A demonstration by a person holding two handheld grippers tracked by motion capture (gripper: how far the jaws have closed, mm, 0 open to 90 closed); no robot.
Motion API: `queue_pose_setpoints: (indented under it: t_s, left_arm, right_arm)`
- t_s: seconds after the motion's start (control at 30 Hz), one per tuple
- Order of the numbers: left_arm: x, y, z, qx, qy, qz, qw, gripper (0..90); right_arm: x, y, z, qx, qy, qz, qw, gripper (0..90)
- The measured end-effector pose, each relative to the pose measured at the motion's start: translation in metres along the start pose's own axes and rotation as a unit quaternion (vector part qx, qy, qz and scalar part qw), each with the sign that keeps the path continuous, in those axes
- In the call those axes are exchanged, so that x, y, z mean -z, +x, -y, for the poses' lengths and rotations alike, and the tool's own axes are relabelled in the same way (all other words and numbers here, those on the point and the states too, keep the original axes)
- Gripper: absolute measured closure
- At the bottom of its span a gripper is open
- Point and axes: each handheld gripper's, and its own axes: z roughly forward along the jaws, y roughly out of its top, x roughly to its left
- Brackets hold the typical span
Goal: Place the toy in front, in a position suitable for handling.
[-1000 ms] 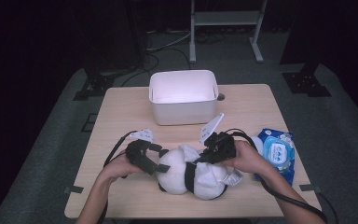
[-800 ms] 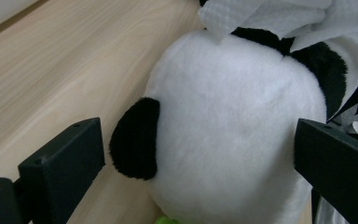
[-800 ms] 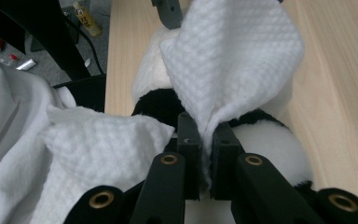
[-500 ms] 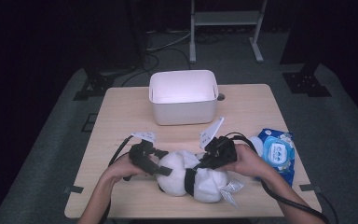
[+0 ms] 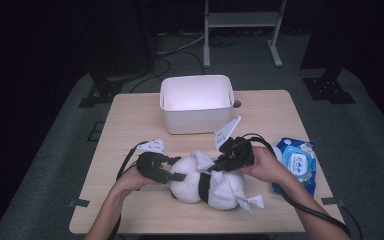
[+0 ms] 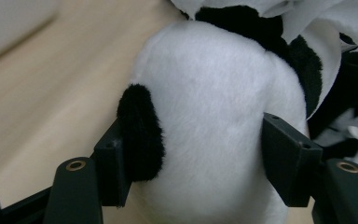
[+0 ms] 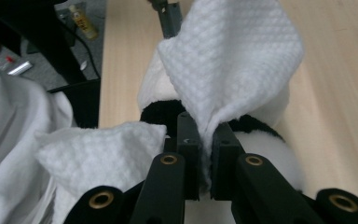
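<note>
Centrally, the wooden table carried everything, with bare board open along its left side and near edge. At the far middle stood a white bin, open-topped and well apart from the work, so it did not crowd either hand. A black-and-white plush toy lay on its side near the front edge, between the two hands. At the right edge lay a blue pack of wipes, just beside the right forearm, probably the source of the wipe in use.

The left gripper had just been closing around the toy's white head; its pads sat against the fur on both sides, one over the black ear, seemingly to steady the toy for wiping. The right gripper was clenched on a fold of white wipe, held above the toy's body.

Room judged: ample to the left and toward the bin; tight on the right, where the pack neared the table edge.
</note>
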Motion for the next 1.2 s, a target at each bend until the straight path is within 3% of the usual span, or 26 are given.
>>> queue_pose_setpoints:
  t_s: [0.07,0.13,0.27,0.4,0.63,0.77,1.03,1.2]
  left_arm:
    - [0.001,-0.002,-0.002,-0.018,-0.006,-0.022,0.9996,34.8]
    - [0.001,-0.004,-0.003,-0.029,-0.008,-0.032,0.9990,34.9]
    - [0.003,-0.006,-0.001,-0.048,-0.005,-0.024,0.9986,34.6]
    - [0.005,-0.008,0.000,-0.052,-0.002,-0.018,0.9985,34.2]
    - [0.007,-0.013,0.000,-0.059,0.011,-0.005,0.9982,34.1]
    - [0.009,-0.015,-0.001,-0.057,0.014,0.006,0.9982,33.5]
    - [0.009,-0.014,0.001,-0.052,0.013,0.008,0.9985,33.6]
    - [0.009,-0.016,0.000,-0.057,0.015,0.008,0.9982,33.7]
  right_arm:
    - [0.002,-0.003,-0.001,-0.003,-0.002,0.010,0.9999,84.5]
    - [0.004,-0.006,-0.002,-0.005,-0.003,0.015,0.9999,84.5]
    - [0.013,-0.010,-0.002,-0.011,-0.012,0.031,0.9994,84.5]
    - [0.022,-0.015,0.004,-0.021,-0.012,0.045,0.9987,84.5]
    - [0.040,-0.012,0.019,-0.028,0.006,0.076,0.9967,84.4]
    - [0.045,-0.011,0.033,-0.039,0.008,0.078,0.9962,84.4]
    - [0.048,-0.010,0.058,-0.063,0.013,0.080,0.9947,84.3]
    - [0.049,-0.012,0.063,-0.071,0.012,0.077,0.9944,84.2]
